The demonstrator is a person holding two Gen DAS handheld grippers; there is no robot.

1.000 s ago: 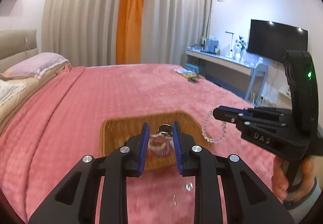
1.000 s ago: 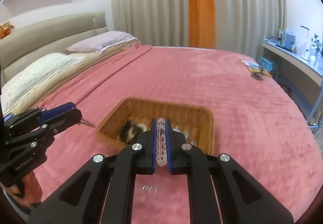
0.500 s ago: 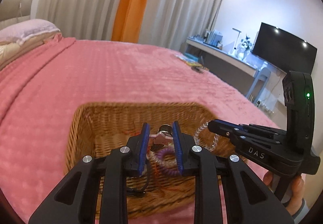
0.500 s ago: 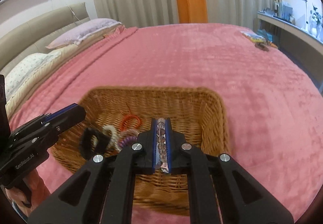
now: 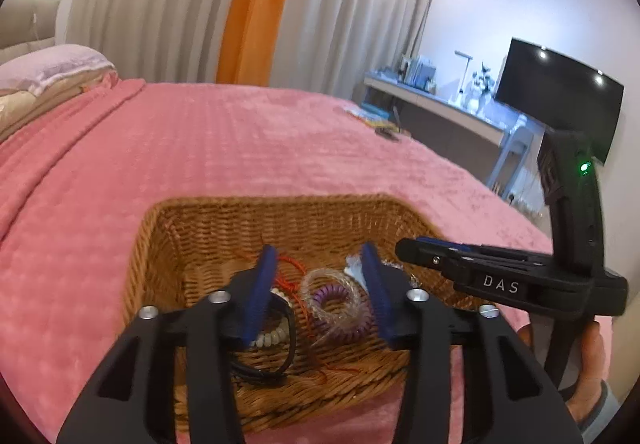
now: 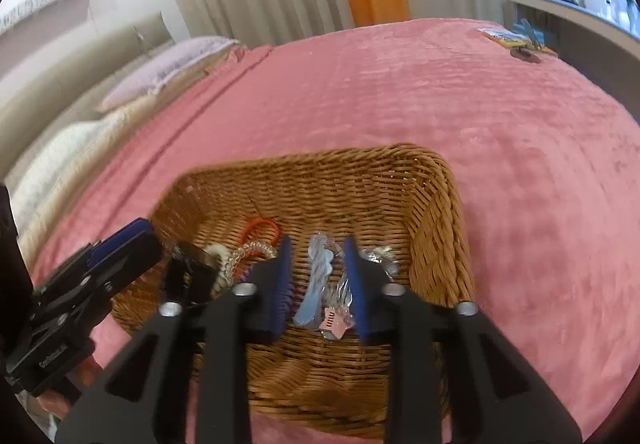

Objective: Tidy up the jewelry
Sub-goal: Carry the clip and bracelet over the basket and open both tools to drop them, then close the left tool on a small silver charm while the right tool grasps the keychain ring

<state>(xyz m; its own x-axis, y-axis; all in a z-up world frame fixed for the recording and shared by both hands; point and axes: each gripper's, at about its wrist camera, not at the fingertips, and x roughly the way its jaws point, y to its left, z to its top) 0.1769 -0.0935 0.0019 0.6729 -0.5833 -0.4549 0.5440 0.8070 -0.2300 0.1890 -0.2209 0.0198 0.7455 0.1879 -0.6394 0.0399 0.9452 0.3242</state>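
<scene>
Left wrist: pink bedspread (image 5: 224, 147), grey curtains (image 5: 160, 3), television (image 5: 560, 95)

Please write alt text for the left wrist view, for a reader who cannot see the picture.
The left gripper hangs open over a wicker basket on a pink bedspread. The basket holds a purple spiral hair tie, a red cord and other small pieces. The right gripper enters from the right.

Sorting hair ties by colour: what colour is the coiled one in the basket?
Purple spiral hair tie, clearest in the left wrist view.
</scene>
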